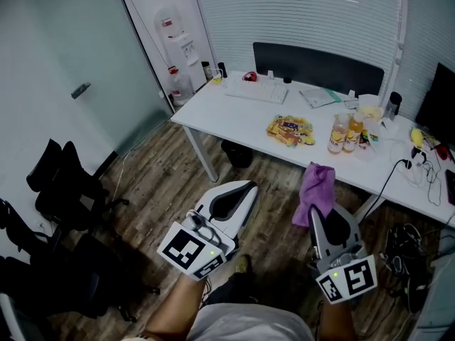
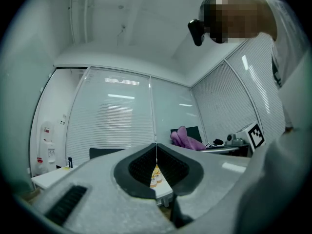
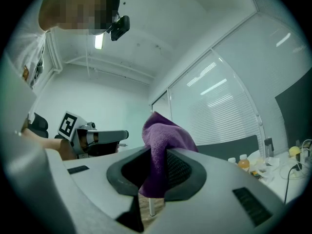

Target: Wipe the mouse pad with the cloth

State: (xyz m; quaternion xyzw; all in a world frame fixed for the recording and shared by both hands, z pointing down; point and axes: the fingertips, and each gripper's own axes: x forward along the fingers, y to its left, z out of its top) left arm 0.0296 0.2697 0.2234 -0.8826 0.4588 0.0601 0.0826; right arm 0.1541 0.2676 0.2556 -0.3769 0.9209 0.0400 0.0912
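Observation:
A purple cloth (image 1: 316, 187) hangs from my right gripper (image 1: 316, 215), whose jaws are shut on it above the wooden floor, short of the white desk (image 1: 234, 116). In the right gripper view the cloth (image 3: 163, 130) bunches up above and droops below the right gripper (image 3: 156, 152). My left gripper (image 1: 245, 187) is beside it at the left, jaws shut with nothing between them. In the left gripper view the left gripper (image 2: 156, 147) shows only a thin seam, with the cloth (image 2: 185, 139) to its right. I cannot make out a mouse pad for certain; a dark flat thing (image 1: 449, 187) lies at the desk's right edge.
The desk carries a keyboard (image 1: 256, 91), snack packets (image 1: 290, 130), two bottles (image 1: 345, 133) and cables (image 1: 419, 169). Black chairs (image 1: 64, 183) stand at the left, a water dispenser (image 1: 178, 55) at the back, and more cables (image 1: 405, 240) lie on the floor at the right.

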